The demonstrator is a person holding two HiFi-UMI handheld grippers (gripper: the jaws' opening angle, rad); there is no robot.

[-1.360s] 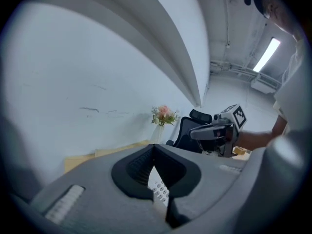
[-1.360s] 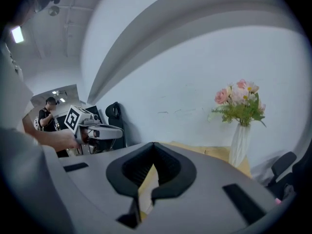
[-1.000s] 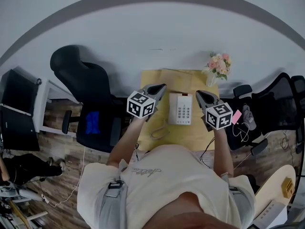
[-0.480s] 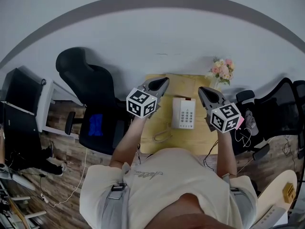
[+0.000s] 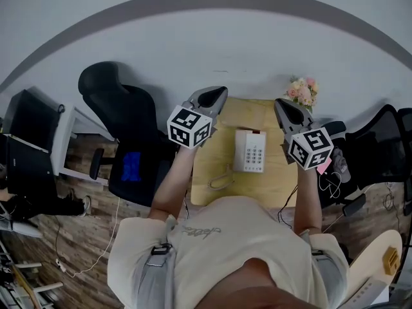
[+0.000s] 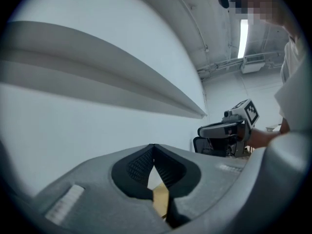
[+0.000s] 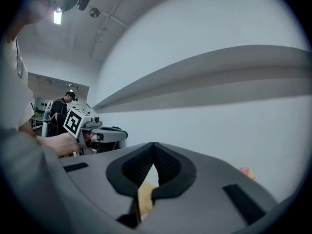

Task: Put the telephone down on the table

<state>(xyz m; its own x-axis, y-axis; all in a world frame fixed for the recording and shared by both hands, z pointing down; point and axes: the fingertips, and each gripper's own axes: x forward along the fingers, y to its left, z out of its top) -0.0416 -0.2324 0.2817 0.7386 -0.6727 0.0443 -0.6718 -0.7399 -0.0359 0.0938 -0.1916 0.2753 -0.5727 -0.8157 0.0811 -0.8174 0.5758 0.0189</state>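
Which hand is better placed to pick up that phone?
Left, probably: the telephone lies about midway between both, but its cord trails on the side of the left gripper.

One telephone is lying on one table; two grippers are showing, the left gripper and the right gripper; one bunch of flowers is standing at the table's far right corner; two black chairs are flanking the table, a left chair and a right chair; one dark monitor is standing at the far left; one other person is standing off in the distance in the right gripper view.
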